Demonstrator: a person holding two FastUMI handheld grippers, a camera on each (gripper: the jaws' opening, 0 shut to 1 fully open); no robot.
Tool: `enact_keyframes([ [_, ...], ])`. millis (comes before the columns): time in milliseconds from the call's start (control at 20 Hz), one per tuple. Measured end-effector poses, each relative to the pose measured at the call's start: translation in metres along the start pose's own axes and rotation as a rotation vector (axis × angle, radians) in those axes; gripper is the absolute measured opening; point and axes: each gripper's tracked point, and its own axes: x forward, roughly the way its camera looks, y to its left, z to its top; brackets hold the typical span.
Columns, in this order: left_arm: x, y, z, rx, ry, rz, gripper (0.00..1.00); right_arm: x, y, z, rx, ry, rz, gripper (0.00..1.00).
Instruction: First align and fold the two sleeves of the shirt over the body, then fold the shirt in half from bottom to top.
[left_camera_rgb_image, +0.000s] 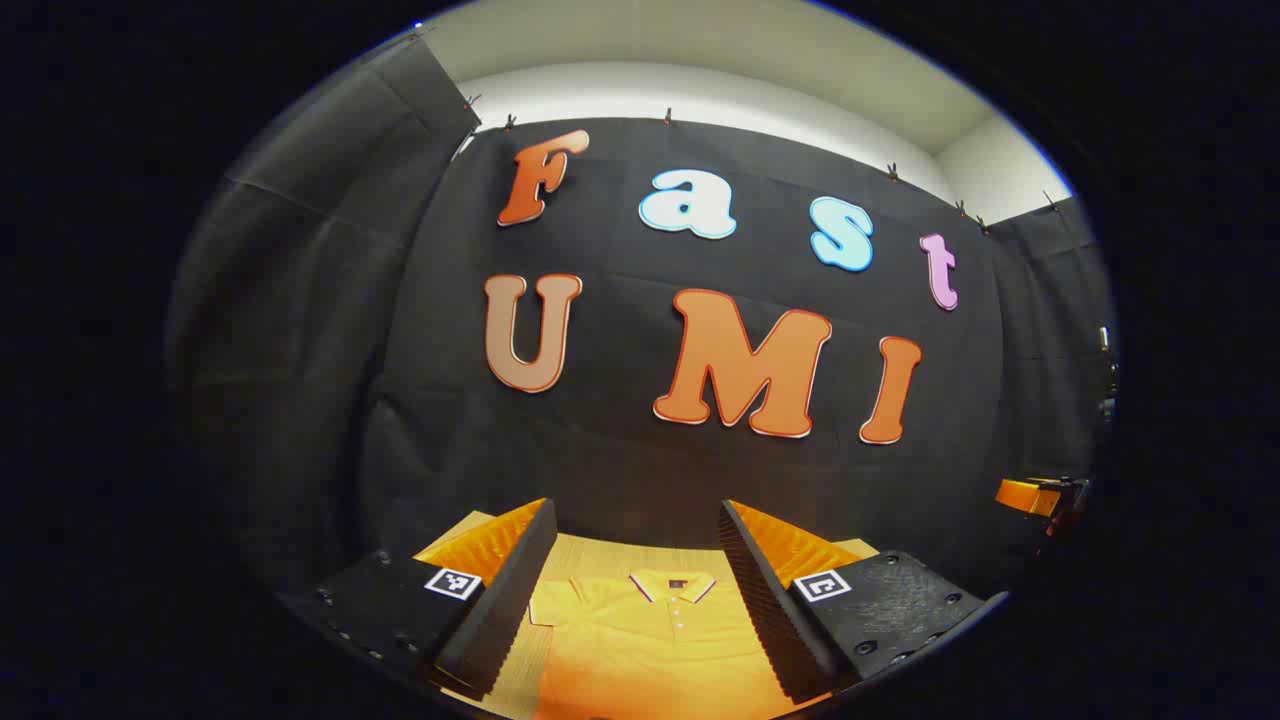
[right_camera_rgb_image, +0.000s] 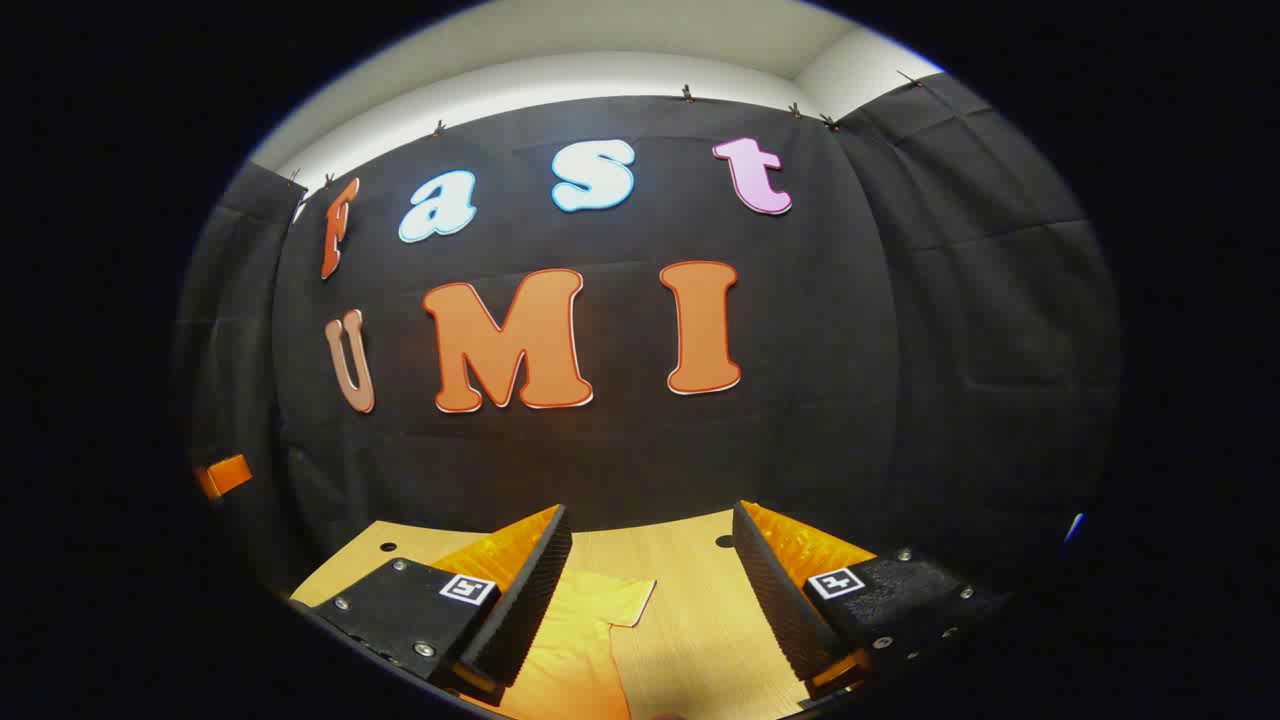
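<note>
A yellow polo shirt (left_camera_rgb_image: 650, 640) lies flat on the wooden table (left_camera_rgb_image: 590, 555), collar toward the booth wall. In the left gripper view my left gripper (left_camera_rgb_image: 640, 590) hangs open above the collar and chest, touching nothing. In the right gripper view the shirt's short sleeve (right_camera_rgb_image: 600, 600) spreads out on the table (right_camera_rgb_image: 690, 600), and my right gripper (right_camera_rgb_image: 650, 600) stands open above the sleeve's edge with nothing between its fingers. The lower part of the shirt is hidden below both views.
The black cloth wall stands close behind the table's far edge. Two small round holes (right_camera_rgb_image: 724, 541) mark the tabletop near that edge. The other gripper (left_camera_rgb_image: 1035, 497) shows far right in the left gripper view, and another one (right_camera_rgb_image: 225, 475) far left in the right gripper view.
</note>
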Motion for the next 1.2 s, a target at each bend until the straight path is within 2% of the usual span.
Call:
enact_keyframes([
  [200,0.035,0.021,0.008,-0.007,-0.003,-0.016,0.98,0.004,0.010,-0.004,-0.008,0.011,-0.050,0.98],
  [350,0.045,0.027,0.012,-0.006,-0.012,-0.037,0.98,0.003,0.022,-0.006,-0.020,0.005,-0.059,0.98],
  [400,0.048,0.030,0.016,-0.018,-0.021,-0.037,0.98,0.003,0.025,-0.006,-0.018,0.009,-0.062,1.00],
  [500,0.051,0.038,0.022,-0.031,-0.042,-0.018,0.98,0.004,0.028,-0.007,-0.005,0.012,-0.062,0.98],
  [700,0.054,0.045,0.030,0.003,-0.068,-0.002,0.98,0.003,0.026,-0.006,-0.008,0.009,-0.073,1.00],
  [850,0.059,0.038,0.025,-0.001,-0.070,-0.016,0.95,-0.003,0.021,-0.006,-0.012,0.013,-0.087,0.98],
  [900,0.062,0.031,0.021,-0.011,-0.057,-0.032,0.98,-0.004,0.019,-0.004,-0.003,0.010,-0.092,0.98],
  [1000,0.068,0.015,0.012,-0.012,-0.042,-0.058,0.98,-0.003,0.016,-0.005,0.012,0.030,-0.098,0.98],
  [1200,0.080,0.001,-0.006,0.055,-0.025,-0.057,0.98,0.000,0.009,-0.002,-0.004,0.025,-0.121,0.98],
])
